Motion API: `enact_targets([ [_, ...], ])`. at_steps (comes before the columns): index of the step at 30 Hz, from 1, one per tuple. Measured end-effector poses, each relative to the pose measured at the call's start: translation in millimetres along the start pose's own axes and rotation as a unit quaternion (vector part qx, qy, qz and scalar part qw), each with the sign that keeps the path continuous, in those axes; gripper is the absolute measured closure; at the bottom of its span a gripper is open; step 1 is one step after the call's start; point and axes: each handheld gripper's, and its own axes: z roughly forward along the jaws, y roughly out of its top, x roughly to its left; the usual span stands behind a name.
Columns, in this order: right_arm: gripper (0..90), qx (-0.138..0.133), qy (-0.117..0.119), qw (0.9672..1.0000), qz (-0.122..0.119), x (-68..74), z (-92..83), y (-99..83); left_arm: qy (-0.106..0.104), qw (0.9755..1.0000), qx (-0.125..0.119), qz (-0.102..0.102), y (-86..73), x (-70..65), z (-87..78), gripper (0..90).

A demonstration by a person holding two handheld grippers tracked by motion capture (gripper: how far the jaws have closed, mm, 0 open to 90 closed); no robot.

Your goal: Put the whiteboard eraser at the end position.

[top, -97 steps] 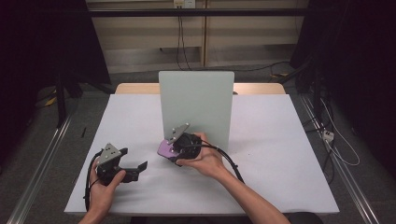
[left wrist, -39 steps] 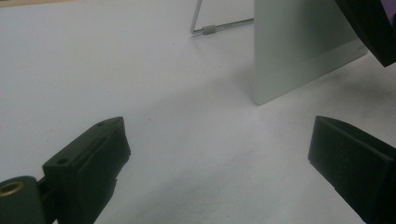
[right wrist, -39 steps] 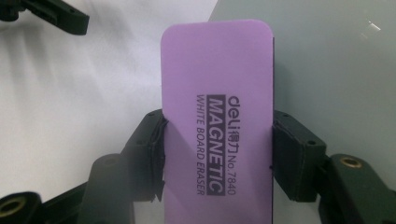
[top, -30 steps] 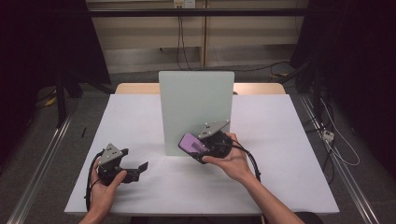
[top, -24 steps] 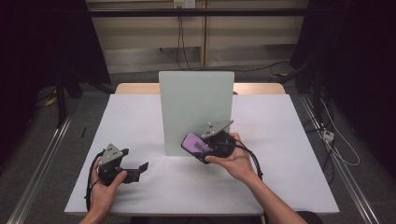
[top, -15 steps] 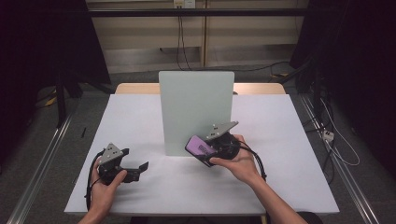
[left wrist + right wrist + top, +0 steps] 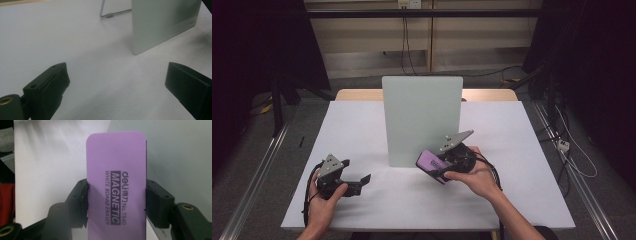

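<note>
1. High view shows a white table with a pale board standing upright in its middle.
2. At the right of this view, the right gripper is in the person's right hand, just in front of the lower right corner of the board.
3. Its jaws are closed on a purple eraser, one jaw on each long side.
4. From the right gripper view, the eraser stands up between the two black jaws and its flat purple face looks to the camera.
5. On this face there is dark print: "deli", "MAGNETIC", "WHITE BOARD ERASER" and "No. 7840".
6. Behind the eraser in this view I see the grey board at the right and the white table at the left; whether the eraser touches the board, I cannot tell.
7. At the left of the high view, the left gripper is in the left hand near the front edge of the table, well apart from the eraser.
8. From the left gripper view, its jaws stand wide apart with bare table between them and nothing held.
9. Farther off in this view are the lower edge of the board and a thin metal stand leg behind it.
</note>
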Motion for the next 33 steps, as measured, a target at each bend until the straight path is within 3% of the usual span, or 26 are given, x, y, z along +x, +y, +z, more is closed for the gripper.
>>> enact_targets([
  [8,42.0,0.038,0.017,0.9991,-0.011,6.2,11.7,-3.7,-0.002,1.0000,0.002,0.000,0.0,-0.7,0.2,4.8],
  [33,42.0,0.100,0.059,0.9930,-0.025,16.5,29.8,-8.9,-0.004,1.0000,0.003,-0.006,-1.4,1.5,-0.2,4.8],
])
